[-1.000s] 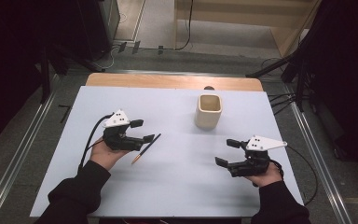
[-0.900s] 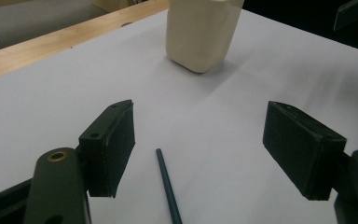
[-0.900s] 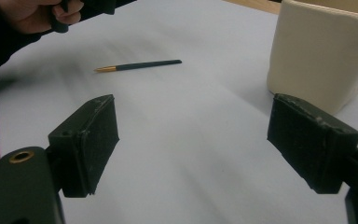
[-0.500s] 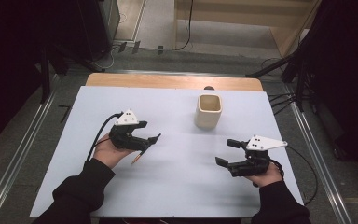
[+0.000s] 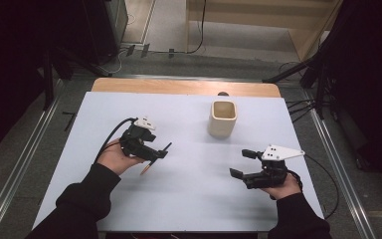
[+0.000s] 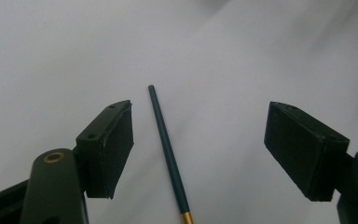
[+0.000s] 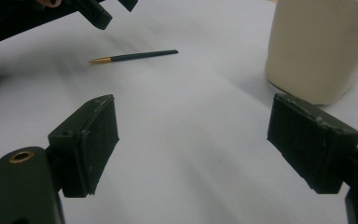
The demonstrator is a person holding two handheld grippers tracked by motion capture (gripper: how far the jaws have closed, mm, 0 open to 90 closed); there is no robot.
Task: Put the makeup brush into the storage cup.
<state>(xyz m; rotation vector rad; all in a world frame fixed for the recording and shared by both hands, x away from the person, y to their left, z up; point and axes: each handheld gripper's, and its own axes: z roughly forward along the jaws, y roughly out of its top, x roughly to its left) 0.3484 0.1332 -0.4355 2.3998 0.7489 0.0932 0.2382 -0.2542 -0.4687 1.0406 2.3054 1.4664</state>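
Note:
A dark teal pen (image 6: 168,154) with a gold tip lies flat on the white table, and it shows too as the pen (image 7: 133,56) and the pen (image 5: 155,158). My left gripper (image 5: 159,153) hangs just above it, tipped down, open, the pen lying between the jaws nearer the left one; left gripper (image 6: 200,149). My right gripper (image 5: 239,163) rests low at the right front, open with nothing in it, right gripper (image 7: 193,144). A cream square cup (image 5: 223,118) stands upright behind it, cup (image 7: 326,46).
The white table (image 5: 189,199) has a wooden strip (image 5: 179,87) along its far edge. Metal rails (image 5: 25,164) run along both sides on the floor. A cable (image 5: 110,137) trails from the left gripper.
My left gripper has moved right and tipped down over the pen. The pen, the cup and my right gripper have stayed put.

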